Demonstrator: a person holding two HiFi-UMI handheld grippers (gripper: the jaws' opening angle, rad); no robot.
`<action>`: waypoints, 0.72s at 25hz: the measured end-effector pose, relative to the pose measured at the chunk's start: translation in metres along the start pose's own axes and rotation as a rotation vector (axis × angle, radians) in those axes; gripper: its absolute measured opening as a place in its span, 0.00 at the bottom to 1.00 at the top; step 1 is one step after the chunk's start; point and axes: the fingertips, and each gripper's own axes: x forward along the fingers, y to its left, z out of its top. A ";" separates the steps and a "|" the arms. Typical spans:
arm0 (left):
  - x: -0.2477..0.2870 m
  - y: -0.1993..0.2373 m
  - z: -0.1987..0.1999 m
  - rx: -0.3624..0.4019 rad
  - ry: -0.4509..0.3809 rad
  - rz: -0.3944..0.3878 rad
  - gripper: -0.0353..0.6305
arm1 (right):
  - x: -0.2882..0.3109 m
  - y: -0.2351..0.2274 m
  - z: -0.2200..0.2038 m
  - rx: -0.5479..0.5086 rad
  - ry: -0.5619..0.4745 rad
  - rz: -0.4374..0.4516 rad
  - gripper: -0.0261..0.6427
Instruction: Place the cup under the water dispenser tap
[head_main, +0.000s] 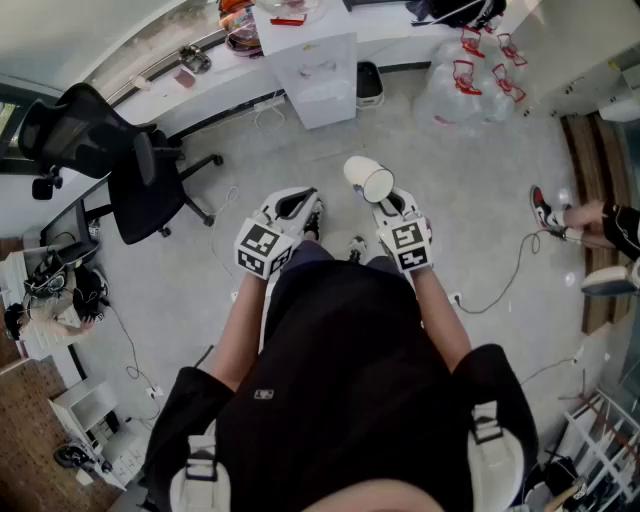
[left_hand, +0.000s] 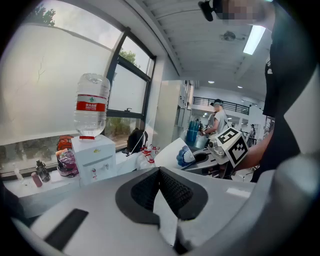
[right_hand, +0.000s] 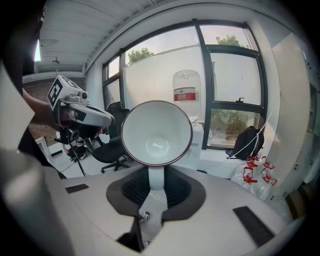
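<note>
1. A person in a black top is standing and looking steeply down, holding both grippers out in front, side by side.
2. The left gripper is carrying nothing. Its two black ribbed pads are pressing flat against each other.
3. The right gripper is pinching the handle of a white ceramic cup with a dark red rim. The handle is sitting between the black pads, so the jaws are standing only as far apart as the handle is thick.
4. The cup is hanging in the air on its side, just past the jaw tips, with its open mouth facing back toward the right gripper's camera. The left gripper view is showing a blue pattern on its outer wall.
5. Below the cup, a grey floor is lying with a thin cable trailing across it. A black office chair is standing off to the person's left.
6. Farther ahead, a white box-shaped water dispenser is standing on a white counter — a clear bottle with a red label is sitting upside down on top of it.
7. The cup is being held well apart from the dispenser, not under its tap.
8. A clear plastic bag holding red-handled pieces is lying beside the counter, to the right of the dispenser.
9. Behind the dispenser, a dark-framed window is letting in daylight.
</note>
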 end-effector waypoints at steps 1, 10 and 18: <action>-0.001 0.000 0.000 -0.001 -0.001 0.003 0.05 | -0.002 0.001 0.001 0.002 -0.003 0.000 0.11; -0.003 -0.004 0.008 0.008 -0.014 0.004 0.05 | -0.008 -0.001 0.008 0.006 -0.024 -0.010 0.11; -0.012 -0.008 0.000 0.001 -0.009 0.022 0.05 | -0.015 0.001 0.007 0.024 -0.040 -0.005 0.11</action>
